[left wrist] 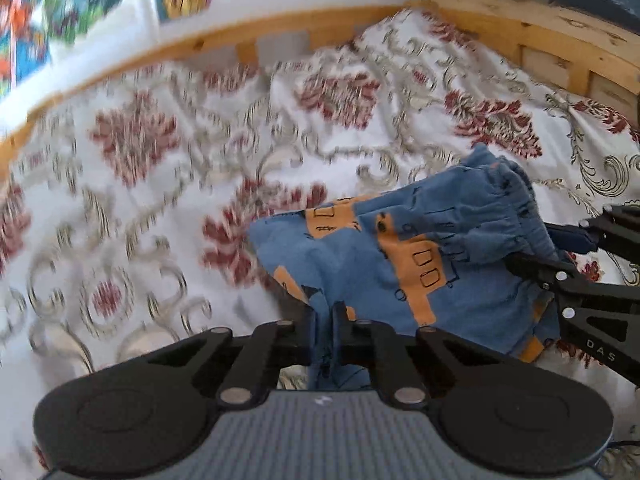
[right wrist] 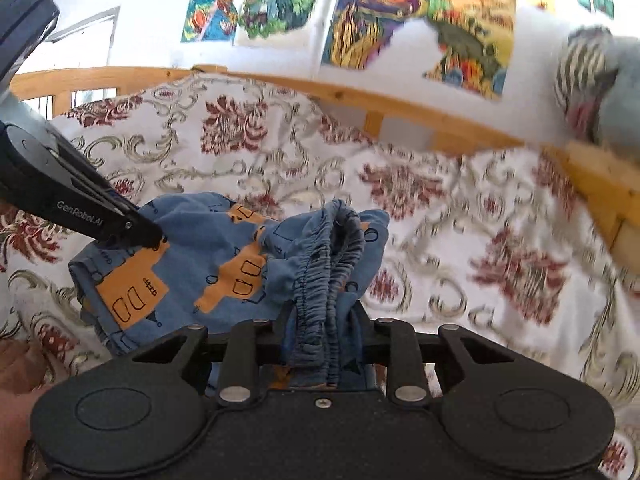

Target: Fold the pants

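Over a floral bedspread (left wrist: 160,200), pants (left wrist: 400,248) are pinched by left claw (left wrist: 324,320) and right claw (right wrist: 324,320), lifted for folding.

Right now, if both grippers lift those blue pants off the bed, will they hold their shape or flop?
Probably flop: the blue pants already bunch and sag between the left hand-held gripper and right hand-held gripper. Likely light, thin knit. The gathered waistband may stretch.

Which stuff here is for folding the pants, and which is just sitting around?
For the job: blue pants, left gripper and right gripper, both pinching the pants.

Just around: flowery bedspread, wooden bed rail, colourful pictures on the wall.
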The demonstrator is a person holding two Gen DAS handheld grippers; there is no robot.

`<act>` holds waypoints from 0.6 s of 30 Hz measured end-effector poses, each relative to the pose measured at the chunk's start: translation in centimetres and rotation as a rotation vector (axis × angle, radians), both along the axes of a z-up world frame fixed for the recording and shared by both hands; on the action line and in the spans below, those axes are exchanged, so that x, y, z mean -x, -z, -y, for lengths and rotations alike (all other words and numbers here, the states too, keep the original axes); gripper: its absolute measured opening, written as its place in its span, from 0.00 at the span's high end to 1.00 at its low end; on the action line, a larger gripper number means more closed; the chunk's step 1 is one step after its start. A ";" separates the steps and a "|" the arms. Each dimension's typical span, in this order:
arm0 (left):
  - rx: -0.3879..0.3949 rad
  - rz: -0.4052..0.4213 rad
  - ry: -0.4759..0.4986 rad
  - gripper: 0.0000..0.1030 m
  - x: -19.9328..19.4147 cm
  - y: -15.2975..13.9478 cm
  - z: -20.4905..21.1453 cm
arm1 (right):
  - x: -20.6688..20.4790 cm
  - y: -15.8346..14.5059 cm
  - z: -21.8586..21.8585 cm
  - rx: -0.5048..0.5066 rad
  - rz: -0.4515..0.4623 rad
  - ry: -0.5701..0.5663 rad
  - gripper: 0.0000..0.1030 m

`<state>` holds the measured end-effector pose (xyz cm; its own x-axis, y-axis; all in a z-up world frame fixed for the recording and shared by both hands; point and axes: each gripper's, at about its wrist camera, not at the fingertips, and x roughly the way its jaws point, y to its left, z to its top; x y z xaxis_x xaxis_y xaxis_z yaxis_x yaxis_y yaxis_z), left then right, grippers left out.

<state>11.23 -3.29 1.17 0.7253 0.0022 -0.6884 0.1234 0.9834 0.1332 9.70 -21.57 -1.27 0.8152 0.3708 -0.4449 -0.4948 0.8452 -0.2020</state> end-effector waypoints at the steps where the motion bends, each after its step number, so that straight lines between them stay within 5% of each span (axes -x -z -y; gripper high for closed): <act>1: -0.013 0.022 0.002 0.93 -0.2 -0.3 0.1 | -0.3 -0.2 -0.2 -0.002 0.017 0.003 0.73; 8: -0.015 0.099 -0.011 0.93 -4.1 -1.9 -1.0 | -4.7 -1.8 -1.7 -0.028 0.066 0.020 0.73; 18: 0.039 0.106 -0.052 0.93 -11.1 -1.8 -3.8 | -12.0 -1.8 -4.8 0.040 0.083 0.006 0.73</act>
